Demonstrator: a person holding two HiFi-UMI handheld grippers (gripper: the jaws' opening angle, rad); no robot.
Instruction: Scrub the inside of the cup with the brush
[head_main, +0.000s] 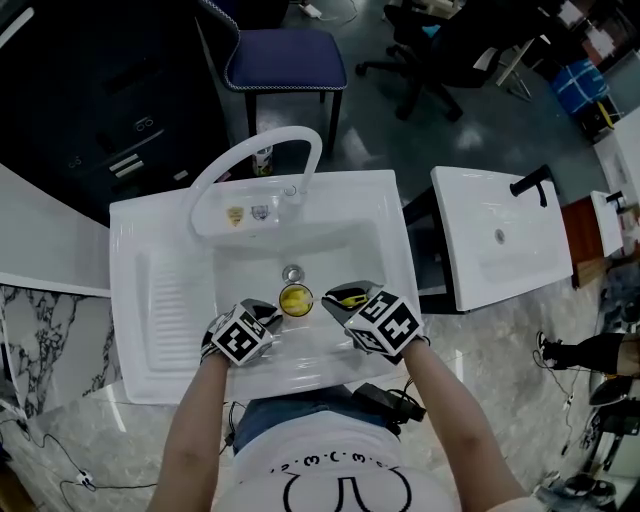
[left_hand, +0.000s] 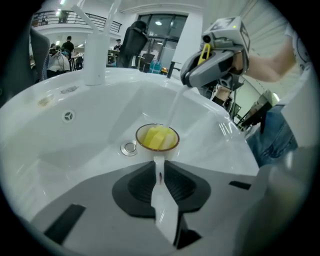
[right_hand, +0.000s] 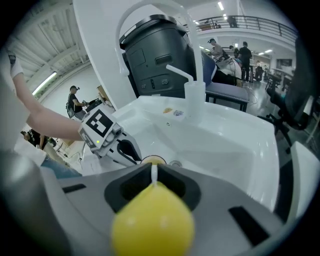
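White ceramic sink (head_main: 150, 300) is cradling the action: the left gripper (left_hand: 159, 162) is steadying the cup (head_main: 295, 299), standing just beside the drain (head_main: 292, 272), with jaws pinched nearly together on what appears to be its flat white handle, while the brush (right_hand: 152, 225), its stem slanting down into the cup's mouth, is being clamped by the right gripper (right_hand: 152, 172) opposite.

The head view looked steeply down on the sink (head_main: 150, 230). Both gripper views sat low in it, close, facing each other; all three shared the cup (head_main: 295, 299).
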